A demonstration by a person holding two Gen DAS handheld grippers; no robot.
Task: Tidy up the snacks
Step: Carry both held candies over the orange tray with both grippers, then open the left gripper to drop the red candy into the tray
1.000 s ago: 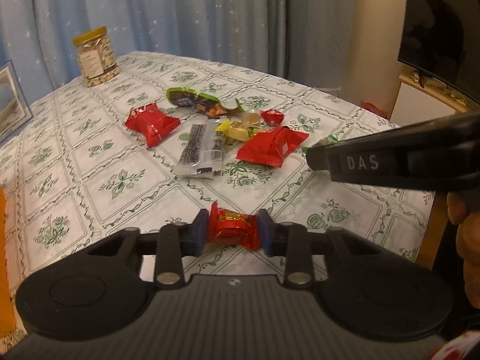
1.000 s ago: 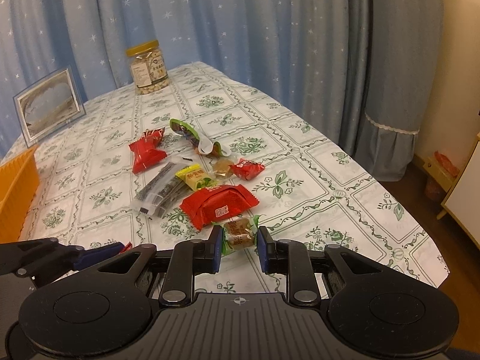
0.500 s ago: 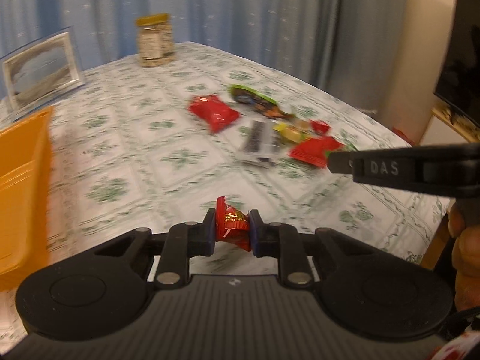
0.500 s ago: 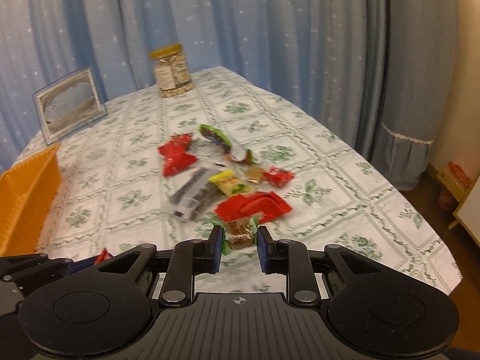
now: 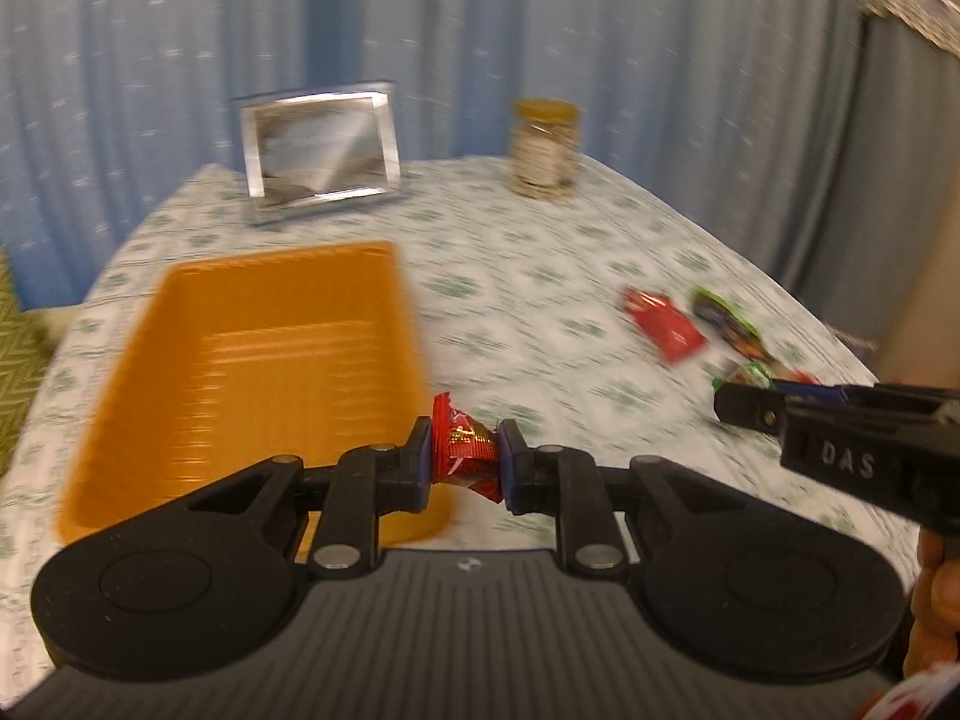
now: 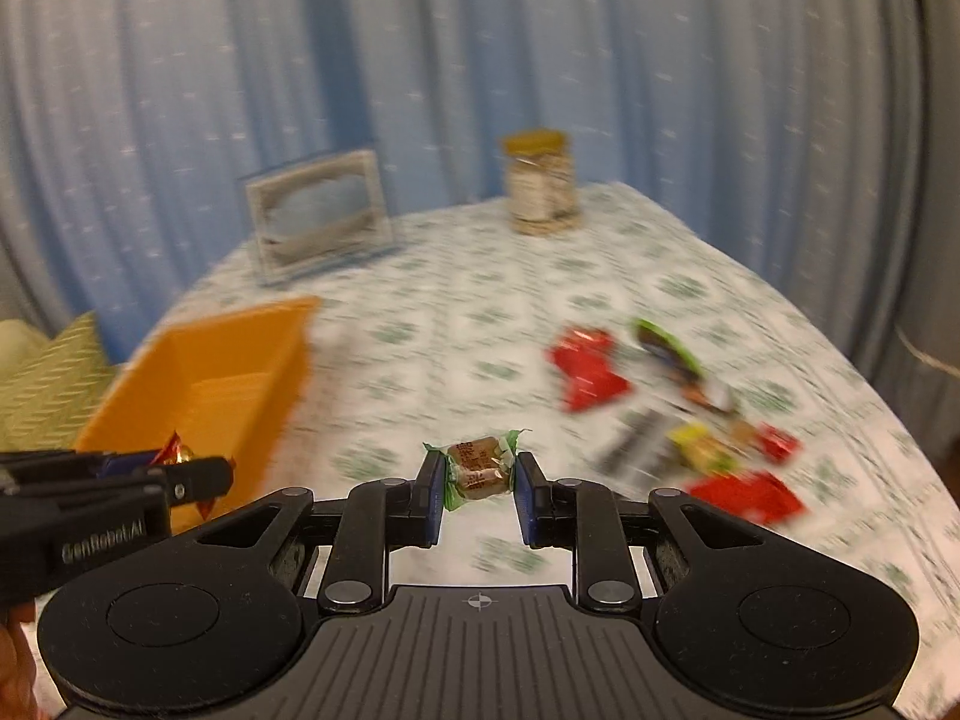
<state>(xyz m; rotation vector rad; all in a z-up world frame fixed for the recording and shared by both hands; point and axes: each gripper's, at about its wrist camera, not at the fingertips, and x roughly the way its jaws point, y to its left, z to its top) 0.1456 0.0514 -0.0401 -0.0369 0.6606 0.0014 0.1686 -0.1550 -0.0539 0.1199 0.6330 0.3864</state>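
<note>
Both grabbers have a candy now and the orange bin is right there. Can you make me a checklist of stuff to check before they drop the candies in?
1. Left gripper holds its red-wrapped candy between the pads: ok.
2. Right gripper holds its green-wrapped candy between the pads: ok.
3. Orange bin has room: ok, the part of its floor that shows is bare.
4. Left candy is over the bin: not ok, it looks just outside the bin's near right corner.
5. Right candy is over the bin: not ok, the bin sits well off to its left.
6. Grippers are clear of each other: ok, they show apart in both views.
</note>
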